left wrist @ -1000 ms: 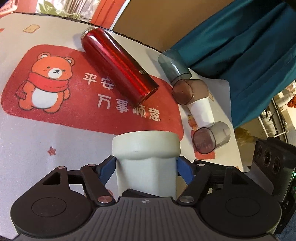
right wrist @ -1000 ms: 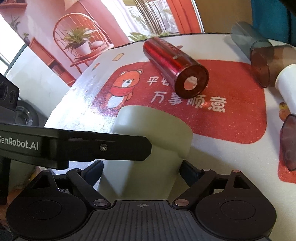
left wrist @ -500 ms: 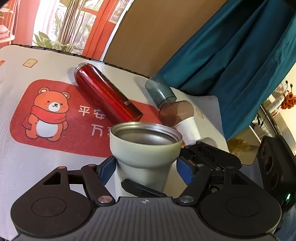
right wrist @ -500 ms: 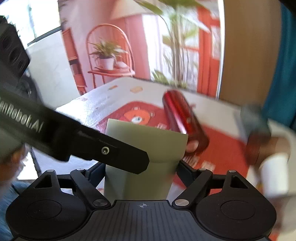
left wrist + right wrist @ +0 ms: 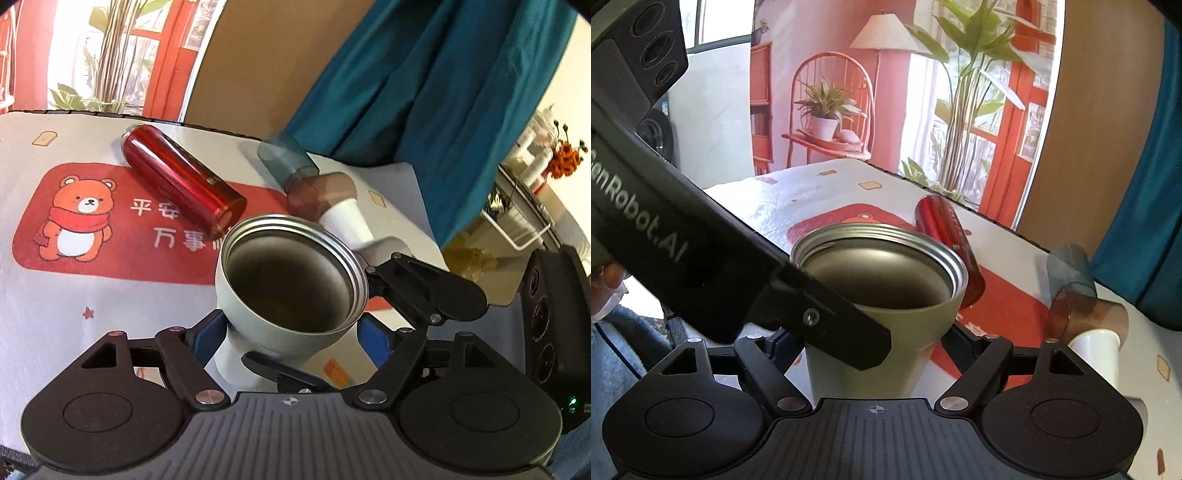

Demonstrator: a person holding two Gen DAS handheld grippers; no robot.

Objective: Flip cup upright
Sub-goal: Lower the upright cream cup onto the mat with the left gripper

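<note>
A pale green metal cup (image 5: 291,291) with a steel-lined mouth is upright, mouth up, with both grippers on it. My left gripper (image 5: 284,341) is shut on its narrow lower body, blue pads on either side. My right gripper (image 5: 875,341) is shut on the same cup (image 5: 882,317) from the other side. In the right wrist view the left gripper's black finger (image 5: 827,325) crosses the front of the cup. In the left wrist view the right gripper's finger (image 5: 424,288) lies to the cup's right. Whether the base touches the table is hidden.
A red tumbler (image 5: 181,184) lies on its side on the bear-print tablecloth (image 5: 74,295). Behind the cup lie a grey-blue cup (image 5: 284,158), a brown cup (image 5: 321,195) and a white cup (image 5: 347,221). A teal curtain (image 5: 461,92) hangs at the back right.
The cup was mouth down a second ago. Both grippers have turned it over, and its open mouth now faces up and tilts toward the cameras.
</note>
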